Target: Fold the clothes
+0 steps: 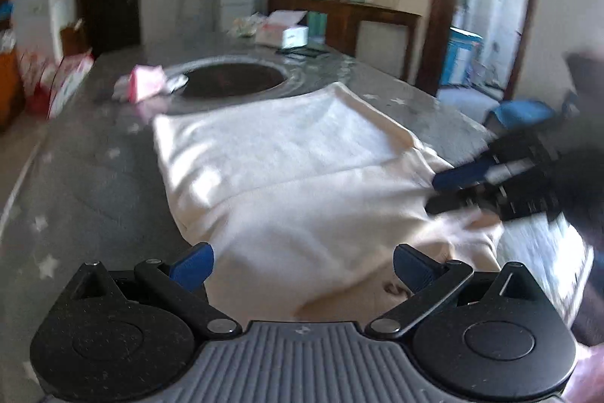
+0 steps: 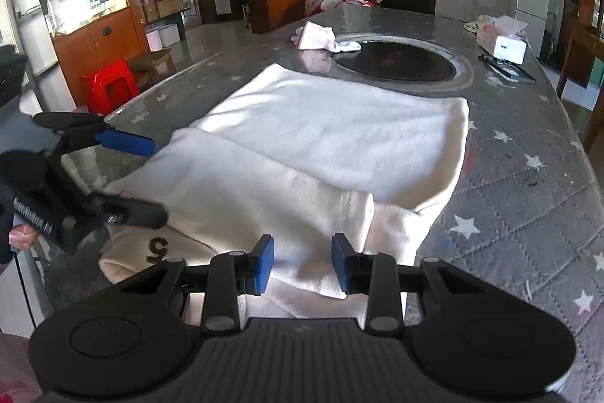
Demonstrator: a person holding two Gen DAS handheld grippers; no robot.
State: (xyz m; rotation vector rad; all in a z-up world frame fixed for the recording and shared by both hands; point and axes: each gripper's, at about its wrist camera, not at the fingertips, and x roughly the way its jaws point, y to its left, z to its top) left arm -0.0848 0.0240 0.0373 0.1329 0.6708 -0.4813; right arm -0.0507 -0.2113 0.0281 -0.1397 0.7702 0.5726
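A cream garment [image 1: 287, 169] lies folded on the grey star-patterned table cover [image 1: 87, 199]. A dark "5" mark [image 2: 156, 248] shows on its near edge. My left gripper [image 1: 302, 267] hangs wide open just above the garment's near edge, nothing between its blue pads. In the right wrist view it [image 2: 147, 178] straddles the garment's left edge. My right gripper [image 2: 302, 265] stands open over the near hem of the garment [image 2: 324, 138], with cloth showing in the gap. From the left wrist view it [image 1: 449, 187] sits at the garment's right side.
A round dark inset [image 2: 392, 61] sits in the table beyond the garment. Small pink-and-white clothes [image 2: 315, 36] lie beside it, with a tissue box [image 2: 502, 42] and a dark flat object [image 2: 507, 68] at the far right. A red stool [image 2: 111, 82] stands off the table's left.
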